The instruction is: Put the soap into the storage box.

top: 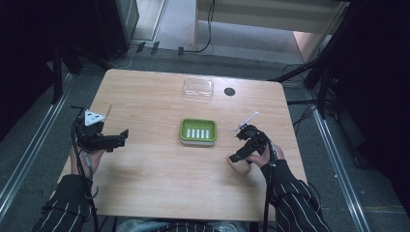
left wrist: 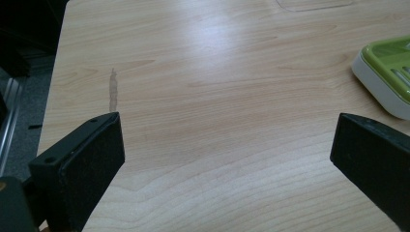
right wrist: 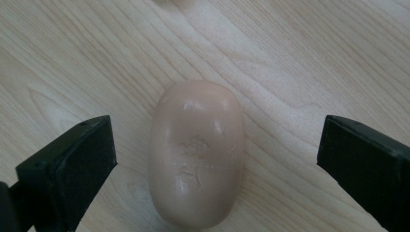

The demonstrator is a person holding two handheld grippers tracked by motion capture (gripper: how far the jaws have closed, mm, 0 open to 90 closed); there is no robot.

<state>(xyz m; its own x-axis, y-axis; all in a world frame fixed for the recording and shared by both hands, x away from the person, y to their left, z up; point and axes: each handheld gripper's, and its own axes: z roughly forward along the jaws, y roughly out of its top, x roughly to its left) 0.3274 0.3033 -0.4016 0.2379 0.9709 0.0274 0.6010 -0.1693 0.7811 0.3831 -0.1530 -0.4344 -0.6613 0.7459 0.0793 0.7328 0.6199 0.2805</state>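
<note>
Beige soap bar [right wrist: 196, 157]: lies flat on the wooden table [top: 154, 174], oval, with a faint embossed mark on its upper face; in the high view it sits at the table's right side, near the front edge.
Soap versus jaws: in the right gripper view the bar lies between the two black jaws, nearer the left one, with bare wood showing on both sides; neither jaw touches it.
Right gripper [top: 245, 151]: held directly above the soap bar, jaws spread wide, nothing clamped.
Left gripper [top: 116, 140]: held over the table's left side, well apart from the soap; jaws spread wide with bare wood between them.
Green soap dish [top: 198, 131]: stands at the table's centre, white-based, with a slotted floor; its corner shows at the right edge of the left gripper view. Well apart from the soap bar.
Clear plastic lid [top: 198, 88]: rests beyond the dish, near the far edge.
Black round mark [top: 229, 91]: just right of the lid.
</note>
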